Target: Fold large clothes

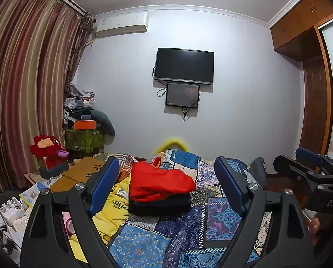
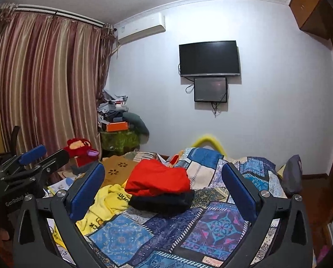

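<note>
A folded red garment point(image 1: 159, 182) lies on top of a folded black garment point(image 1: 162, 205) in the middle of the bed; both also show in the right wrist view, red garment point(image 2: 157, 178) over black garment point(image 2: 164, 201). A loose yellow garment point(image 1: 112, 210) with dark lettering lies crumpled to their left, yellow garment point(image 2: 103, 203). My left gripper point(image 1: 167, 178) is open, held short of the stack with nothing between its blue pads. My right gripper point(image 2: 164, 186) is open too and grips nothing. Each gripper shows at the edge of the other's view.
The bed wears a blue patchwork cover point(image 1: 188, 230). At its left are a brown board point(image 1: 81, 172), a red plush toy point(image 1: 47, 147), papers and a cluttered pile point(image 1: 83, 120). A TV point(image 1: 184, 65) hangs on the far wall. A wooden wardrobe point(image 1: 311, 84) stands right.
</note>
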Available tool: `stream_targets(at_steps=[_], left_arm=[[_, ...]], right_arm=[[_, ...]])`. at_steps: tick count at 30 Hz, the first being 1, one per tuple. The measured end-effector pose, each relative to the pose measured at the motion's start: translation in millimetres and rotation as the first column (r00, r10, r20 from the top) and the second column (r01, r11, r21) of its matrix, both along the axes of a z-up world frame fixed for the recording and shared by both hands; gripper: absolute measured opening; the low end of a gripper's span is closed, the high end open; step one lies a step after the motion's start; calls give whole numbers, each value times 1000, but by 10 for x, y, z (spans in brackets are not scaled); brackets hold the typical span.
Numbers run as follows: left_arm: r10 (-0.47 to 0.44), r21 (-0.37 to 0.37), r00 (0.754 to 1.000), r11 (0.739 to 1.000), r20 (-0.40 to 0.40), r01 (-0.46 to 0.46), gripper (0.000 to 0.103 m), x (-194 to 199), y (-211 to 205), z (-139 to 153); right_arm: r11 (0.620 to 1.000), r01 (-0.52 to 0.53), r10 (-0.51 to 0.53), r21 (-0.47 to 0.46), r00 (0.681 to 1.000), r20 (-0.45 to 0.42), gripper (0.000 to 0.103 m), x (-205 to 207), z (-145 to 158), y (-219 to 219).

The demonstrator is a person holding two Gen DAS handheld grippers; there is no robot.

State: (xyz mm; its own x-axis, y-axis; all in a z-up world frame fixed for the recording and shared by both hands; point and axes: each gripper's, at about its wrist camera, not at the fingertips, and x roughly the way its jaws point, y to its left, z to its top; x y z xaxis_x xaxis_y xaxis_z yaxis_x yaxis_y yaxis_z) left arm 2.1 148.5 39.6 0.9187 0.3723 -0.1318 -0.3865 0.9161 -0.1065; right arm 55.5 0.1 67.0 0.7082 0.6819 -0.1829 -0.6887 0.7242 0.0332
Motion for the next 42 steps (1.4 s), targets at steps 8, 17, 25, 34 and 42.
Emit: stream_targets(at_steps=[8, 17, 25, 34, 42], left_arm=[[14, 23, 1000, 1000, 2, -14, 91, -22, -37, 0], [17, 45, 1000, 999, -6, -17, 93, 13, -101, -15], [7, 25, 1000, 1000, -6, -6, 95, 22, -96, -16], [-6, 40, 1000, 999, -9, 6, 99, 56, -102, -44], [-8, 35, 1000, 999, -6, 8, 99, 80, -97, -52]], right_arm=[[1000, -7, 7, 3, 1000, -5, 103, 3, 40, -67], [1000, -8, 8, -2, 1000, -18, 103, -17, 23, -92], [1000, 2, -2, 5, 1000, -21, 103, -4, 38, -136], [1000, 5, -5, 7, 1000, -24, 103, 14, 40, -131], [1000, 24, -23, 15, 1000, -15, 103, 16, 11, -136]])
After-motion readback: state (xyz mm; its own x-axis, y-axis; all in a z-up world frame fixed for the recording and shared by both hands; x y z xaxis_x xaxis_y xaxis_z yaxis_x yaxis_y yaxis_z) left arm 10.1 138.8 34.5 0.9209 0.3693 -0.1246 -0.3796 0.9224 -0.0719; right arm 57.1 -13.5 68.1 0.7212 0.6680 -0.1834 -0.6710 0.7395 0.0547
